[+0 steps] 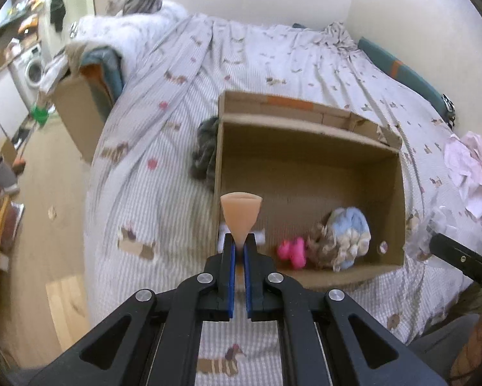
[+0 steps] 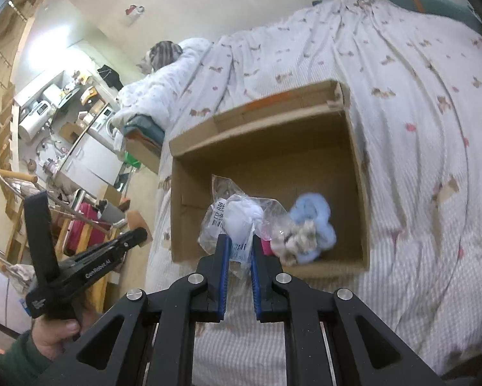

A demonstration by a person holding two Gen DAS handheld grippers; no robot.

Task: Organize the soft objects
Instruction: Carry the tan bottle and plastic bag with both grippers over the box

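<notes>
An open cardboard box (image 1: 305, 173) (image 2: 356, 160) lies on the bed. Inside it sit a blue-and-tan fluffy bundle (image 1: 347, 238) (image 2: 308, 228) and a small pink toy (image 1: 294, 251). My left gripper (image 1: 240, 241) is shut on a peach, fan-shaped soft piece (image 1: 241, 212), held up at the box's near left corner. My right gripper (image 2: 239, 241) is shut on a clear plastic bag with a white soft item inside (image 2: 237, 218), held above the box's near wall. The left gripper's body (image 2: 80, 257), held by a hand, shows at lower left in the right wrist view.
A grey crumpled cloth (image 1: 205, 148) lies against the box's left side. A pink-white cloth heap (image 1: 469, 173) sits at the bed's right. A second cardboard box (image 1: 80, 109) stands beside the bed, under a white duvet (image 1: 128, 38). Wooden floor and furniture lie to the left.
</notes>
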